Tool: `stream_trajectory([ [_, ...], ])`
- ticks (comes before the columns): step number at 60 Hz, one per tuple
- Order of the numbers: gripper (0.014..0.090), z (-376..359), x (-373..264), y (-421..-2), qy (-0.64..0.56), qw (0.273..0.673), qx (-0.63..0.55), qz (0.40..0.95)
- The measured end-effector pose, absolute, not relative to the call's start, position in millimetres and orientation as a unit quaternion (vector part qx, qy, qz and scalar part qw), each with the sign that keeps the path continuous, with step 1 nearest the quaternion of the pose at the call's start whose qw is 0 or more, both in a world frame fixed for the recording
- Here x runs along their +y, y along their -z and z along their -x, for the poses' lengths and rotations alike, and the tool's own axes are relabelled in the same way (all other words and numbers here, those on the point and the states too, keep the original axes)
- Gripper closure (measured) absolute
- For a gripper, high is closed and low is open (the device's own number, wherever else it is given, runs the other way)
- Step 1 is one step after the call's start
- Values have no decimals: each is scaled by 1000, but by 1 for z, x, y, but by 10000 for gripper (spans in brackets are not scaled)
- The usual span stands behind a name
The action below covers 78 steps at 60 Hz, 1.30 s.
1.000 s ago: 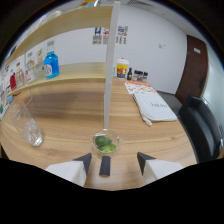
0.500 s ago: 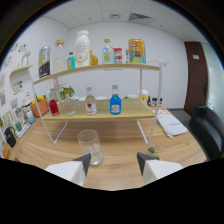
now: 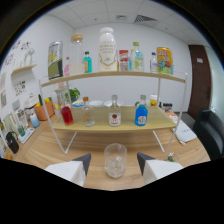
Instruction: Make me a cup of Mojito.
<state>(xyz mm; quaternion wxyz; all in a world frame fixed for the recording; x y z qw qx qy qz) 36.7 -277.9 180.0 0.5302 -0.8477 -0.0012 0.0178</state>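
Clear glossy glass [image 3: 115, 160] between open matt grey fingers [image 3: 80, 163]; smooth light wood tabletop [image 3: 95, 150]; pale wood shelf boards [image 3: 110, 122] on thin white metal frame [image 3: 48, 116].

1. A two-tier wooden rack [image 3: 120, 75] on thin white legs stands on the table – its upper board runs level, the lower one sits just below.
2. The light wooden table [image 3: 50, 150] shows bare planks beside the rack's left leg.
3. A dark brown door [image 3: 202, 75] is set in the white wall at the right.
4. A black chair [image 3: 212, 131] stands below the door, near the table's end.
5. A white booklet [image 3: 184, 132] lies flat on the table – just beside the chair.
6. A ceiling vent [image 3: 145, 19] sits above the rack.
7. An orange pot [image 3: 41, 111] stands left of the rack.
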Motion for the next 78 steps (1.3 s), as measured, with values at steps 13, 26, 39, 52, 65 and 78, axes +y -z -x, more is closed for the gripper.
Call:
stream_trajectory([
  [13,186,-39,-199,-215,-11,554,-9,832],
  [26,275,-41,-138,-205,-12,538,1,843],
  [39,568,-40,-109,-182,-19,516,3,856],
  [52,691,-36,-108,-181,-29,522,-12,853],
  [65,699,-43,-125,-197,-28,529,-17,848],
  [78,700,-75,-166,-215,-10,539,-7,842],
])
